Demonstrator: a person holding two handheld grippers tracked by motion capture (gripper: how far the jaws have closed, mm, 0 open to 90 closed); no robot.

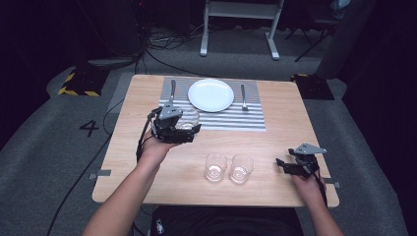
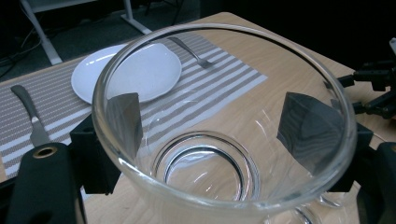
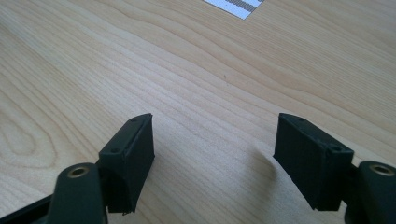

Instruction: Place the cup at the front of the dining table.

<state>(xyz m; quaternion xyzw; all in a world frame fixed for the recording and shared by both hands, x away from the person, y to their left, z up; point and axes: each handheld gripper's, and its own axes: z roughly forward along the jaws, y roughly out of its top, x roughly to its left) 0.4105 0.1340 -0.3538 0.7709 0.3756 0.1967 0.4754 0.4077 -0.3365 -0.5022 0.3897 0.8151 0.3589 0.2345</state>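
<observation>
My left gripper (image 1: 186, 127) is shut on a clear drinking glass (image 1: 190, 116), held just above the table at the near left corner of the striped placemat (image 1: 246, 118). In the left gripper view the glass (image 2: 210, 172) stands upright and close, with both pads of my left gripper (image 2: 212, 119) pressed to its sides. Two more clear glasses (image 1: 215, 166) (image 1: 241, 168) stand side by side near the front middle of the table. My right gripper (image 1: 290, 164) rests low at the front right, open (image 3: 215, 158) over bare wood.
A white plate (image 1: 211, 95) (image 2: 135, 70) sits centred on the placemat (image 2: 224, 88), with a knife (image 1: 172, 91) (image 2: 30, 112) on its left and a fork (image 1: 243, 96) (image 2: 191, 51) on its right. The wooden table (image 1: 275, 142) stands on grey carpet with cables behind it.
</observation>
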